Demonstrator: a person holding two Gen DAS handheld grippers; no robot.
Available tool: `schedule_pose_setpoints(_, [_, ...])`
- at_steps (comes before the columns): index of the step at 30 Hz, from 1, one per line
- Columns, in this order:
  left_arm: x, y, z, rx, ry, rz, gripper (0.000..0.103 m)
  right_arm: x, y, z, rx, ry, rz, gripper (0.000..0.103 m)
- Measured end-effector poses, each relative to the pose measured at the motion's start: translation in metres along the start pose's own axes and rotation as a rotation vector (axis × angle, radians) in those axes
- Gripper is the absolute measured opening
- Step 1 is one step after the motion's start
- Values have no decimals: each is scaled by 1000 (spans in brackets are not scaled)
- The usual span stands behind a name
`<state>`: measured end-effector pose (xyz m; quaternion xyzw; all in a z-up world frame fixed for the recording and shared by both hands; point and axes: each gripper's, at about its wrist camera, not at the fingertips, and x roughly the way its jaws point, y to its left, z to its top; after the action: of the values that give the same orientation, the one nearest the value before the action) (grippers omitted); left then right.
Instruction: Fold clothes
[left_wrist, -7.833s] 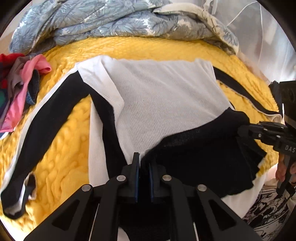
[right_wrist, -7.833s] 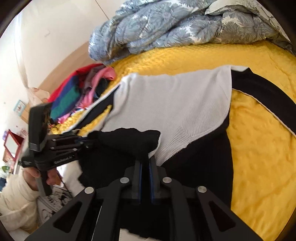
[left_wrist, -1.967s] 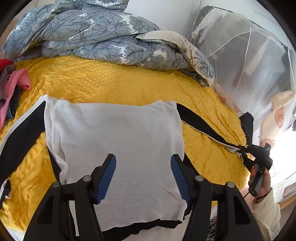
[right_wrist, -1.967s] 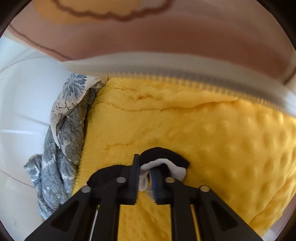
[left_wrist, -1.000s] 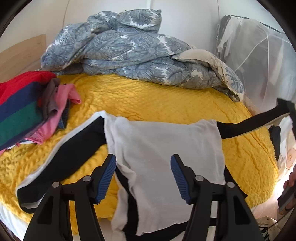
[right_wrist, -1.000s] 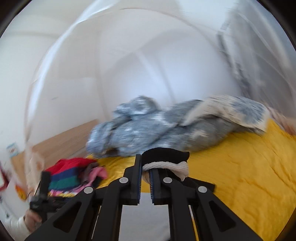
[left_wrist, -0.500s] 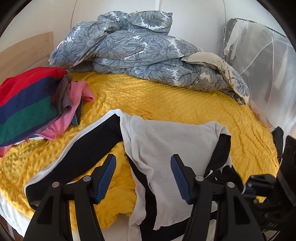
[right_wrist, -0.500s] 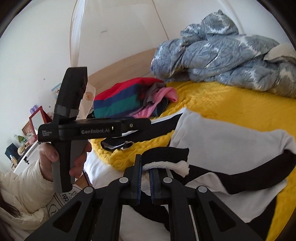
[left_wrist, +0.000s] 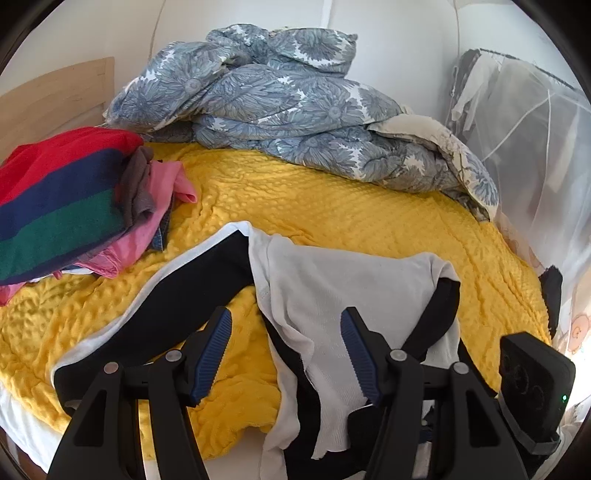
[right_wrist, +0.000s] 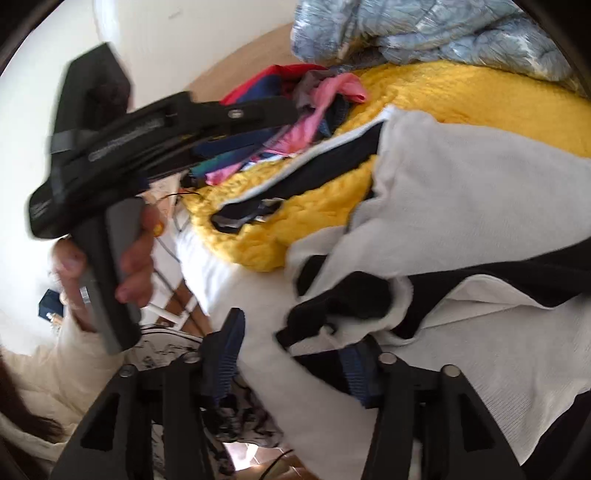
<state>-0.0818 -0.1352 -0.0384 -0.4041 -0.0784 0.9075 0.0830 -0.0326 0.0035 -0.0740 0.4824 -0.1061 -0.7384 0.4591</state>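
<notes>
Sweater (left_wrist: 354, 288) spread at the near edge of the bed (left_wrist: 332, 206), hem spilling over it; right sleeve (left_wrist: 439, 314) now laid across the body, cuff (right_wrist: 351, 295) just dropped ahead of the right gripper (right_wrist: 291, 354). Right jaws just opened, cloth lying between them but not pinched. Left gripper (left_wrist: 284, 347) wide and empty above the body. Left sleeve (left_wrist: 177, 302) stretched toward the near left corner. Best next: draw the right tongs clear without snagging the cuff, then take the left cuff and bring it across, smoothing wrinkles first.
</notes>
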Motion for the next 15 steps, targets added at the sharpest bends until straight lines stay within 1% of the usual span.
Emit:
schedule_pose_setpoints(4, [-4, 11, 2, -47, -8, -11, 65, -6, 23, -2, -93, 13, 74, 54])
schedule_pose_setpoints(6, [-8, 17, 2, -61, -23, -4, 65, -21, 24, 2, -83, -52, 114, 54])
schedule_pose_setpoints(7, [-10, 20, 3, -69, -31, -1, 65, -30, 18, 5, -53, -97, 106, 55])
schedule_pose_setpoints(8, [-12, 23, 4, -80, -40, 1, 65, -39, 13, 8, -22, -143, 98, 57])
schedule_pose_setpoints(10, [-18, 32, 5, -113, -63, 0, 65, -46, 0, 12, 38, -186, 55, 59])
schedule_pose_setpoints(13, [-25, 45, 7, -171, -88, -10, 65, -49, -12, 17, 106, -230, 44, 59])
schedule_pose_setpoints(14, [-26, 49, 7, -189, -95, -13, 65, -47, -9, 21, 98, -248, 52, 59])
schedule_pose_setpoints(15, [-27, 52, 7, -205, -99, -18, 65, -41, -3, 24, 81, -242, 68, 59])
